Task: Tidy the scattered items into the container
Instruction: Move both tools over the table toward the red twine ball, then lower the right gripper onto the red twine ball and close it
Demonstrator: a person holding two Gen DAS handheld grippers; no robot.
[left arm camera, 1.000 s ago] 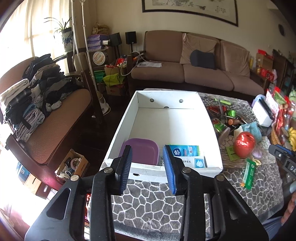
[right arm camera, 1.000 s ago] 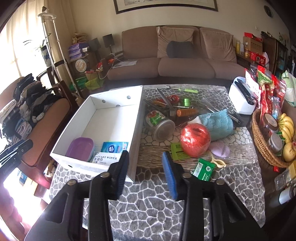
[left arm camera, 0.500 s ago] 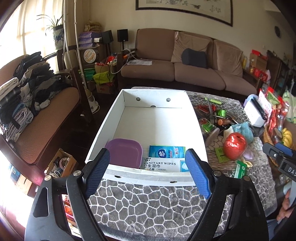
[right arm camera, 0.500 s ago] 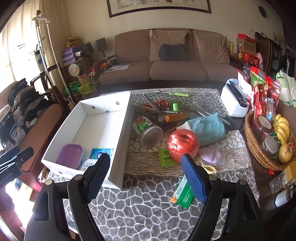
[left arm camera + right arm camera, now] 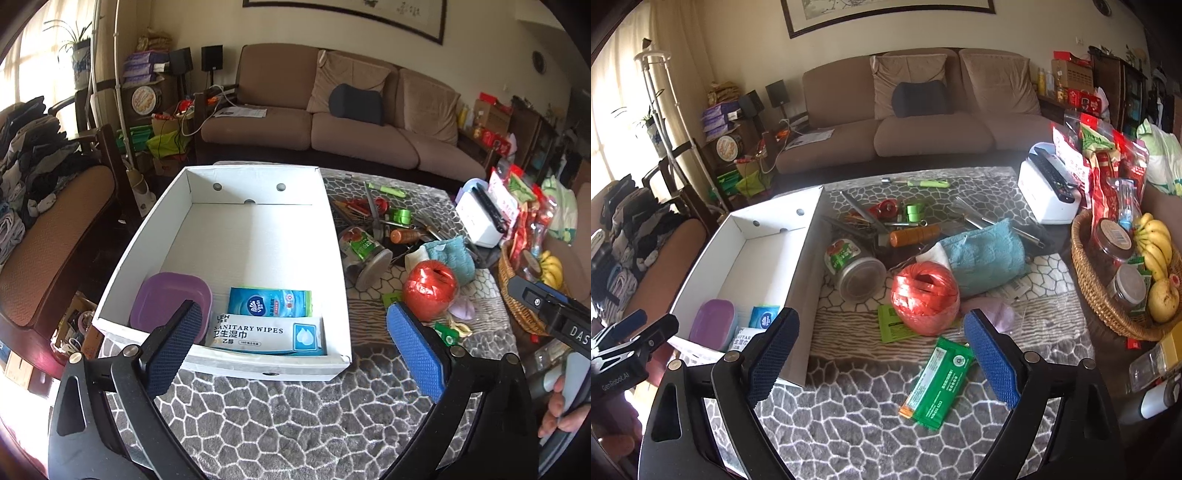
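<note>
Both tongs, left [image 5: 293,338] and right [image 5: 881,352], have just been opening and gape empty, ready for worktop [image 5: 857,417] clutter like the green packet [image 5: 936,384] bound for the box [image 5: 255,240].

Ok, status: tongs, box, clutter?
Both tongs, left and right, just opened, empty. White box holds lid, two wipes packs. Green packet nearest right tongs, unobstructed.
</note>
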